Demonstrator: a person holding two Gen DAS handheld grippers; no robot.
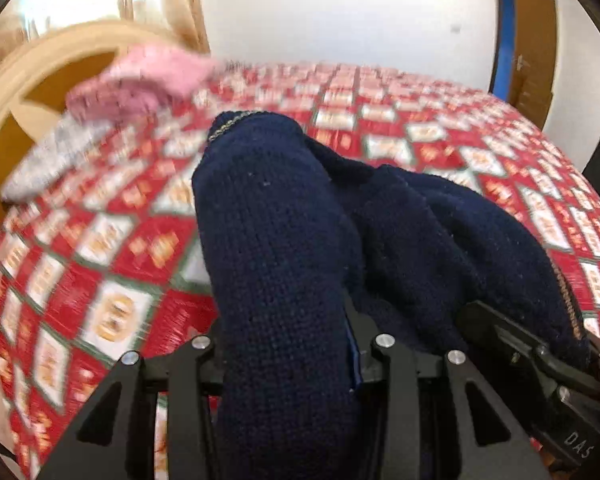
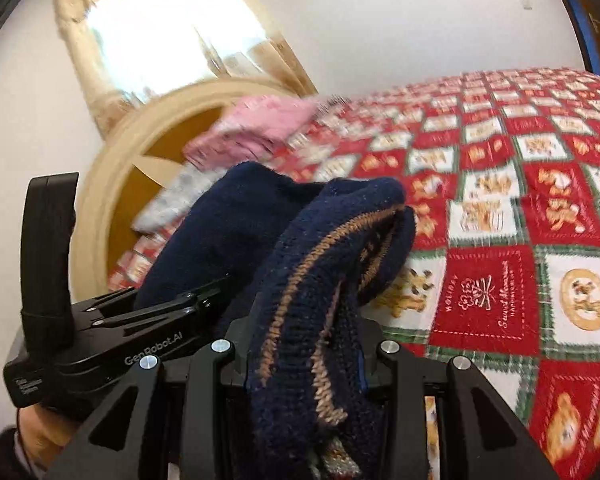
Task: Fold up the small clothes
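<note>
Left claw (image 1: 284, 360) and right claw (image 2: 304, 364) each clamp the navy knit sweater (image 2: 260, 232) above the bed (image 2: 500, 240): soft, floppy, stretchy; hold edges, not bulk.

Navy knit sweater (image 1: 284, 248), tan-striped trim, bunched and lifted above the bed; folds draping forward

My left gripper (image 1: 288, 364) fingertips buried under navy knit garment (image 1: 284, 240); same on my right gripper (image 2: 306, 360). Pink pile (image 1: 140, 80) and grey piece (image 1: 48, 164) motion-blurred, unidentifiable. Bedspread (image 1: 440, 128) print smeared, cut off at frame edges.
</note>
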